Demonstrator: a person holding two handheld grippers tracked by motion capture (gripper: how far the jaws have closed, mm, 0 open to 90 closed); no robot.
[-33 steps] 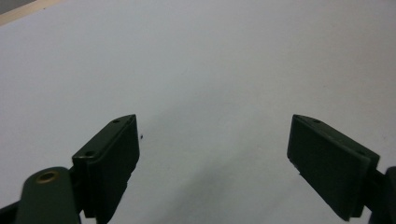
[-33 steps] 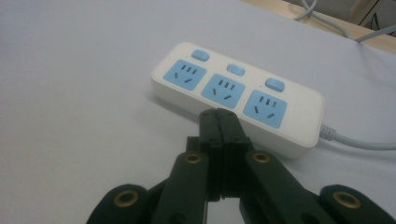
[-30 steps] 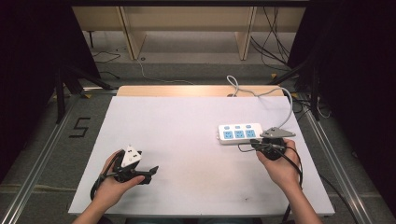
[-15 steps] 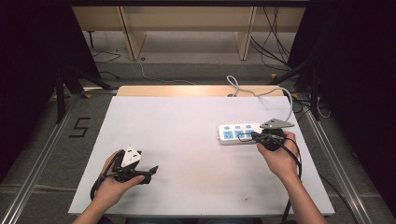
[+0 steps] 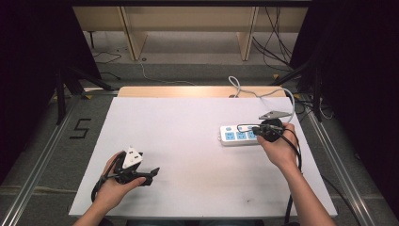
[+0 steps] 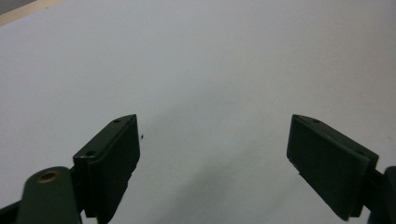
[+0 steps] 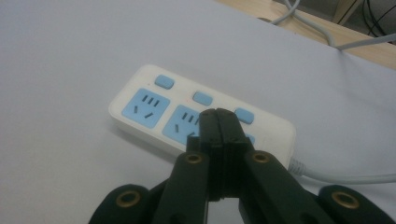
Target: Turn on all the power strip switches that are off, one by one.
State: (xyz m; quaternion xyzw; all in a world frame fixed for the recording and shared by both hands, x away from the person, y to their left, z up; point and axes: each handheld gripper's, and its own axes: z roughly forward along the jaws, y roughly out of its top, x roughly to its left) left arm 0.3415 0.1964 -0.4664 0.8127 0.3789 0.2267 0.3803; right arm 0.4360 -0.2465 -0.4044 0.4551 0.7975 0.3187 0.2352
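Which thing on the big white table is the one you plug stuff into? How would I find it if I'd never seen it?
Look at the white table, then at its right side near the far edge. There lies the power strip, a long white bar with a pale cord trailing off behind it, right by the right claw. It has blue sockets, each with a blue button.

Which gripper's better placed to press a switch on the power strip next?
Right. The right gripper has its jaws shut, tips over the power strip. The left gripper sits open at the table's near left, far from the strip.
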